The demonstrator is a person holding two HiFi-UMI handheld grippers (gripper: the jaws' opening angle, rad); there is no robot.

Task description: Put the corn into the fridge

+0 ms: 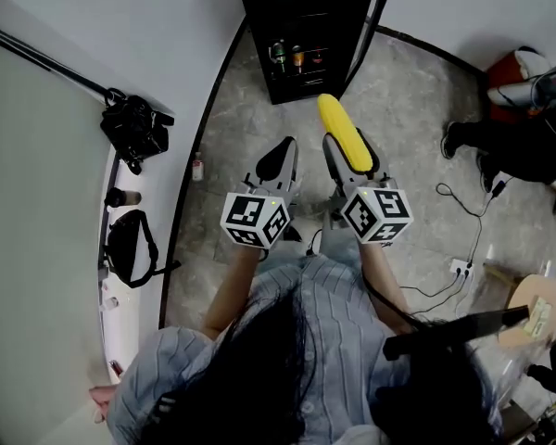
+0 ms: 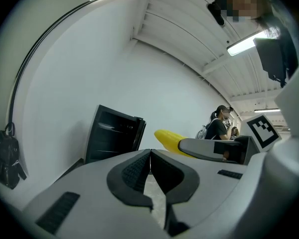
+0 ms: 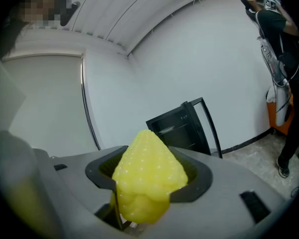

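We're clamping the corn w/ the right gripper at its near end; prob. stiff, light, bumpy, so a mid-cob hold's steadier. Meanwhile the left gripper is riding clenched, empty.

The fridge at the far end is cut off by the head view's top edge, and the bottles on its lower shelf are too small to be identified. The near end of the corn is hidden between the jaws of the right hand-held gripper. In the left gripper view much of the cob is masked by one of those jaws. The hands on both tools are concealed beneath the marker cubes. A person in dark clothing at the right is cropped by the picture's edge. Small items on the white surface at the left cannot be made out.
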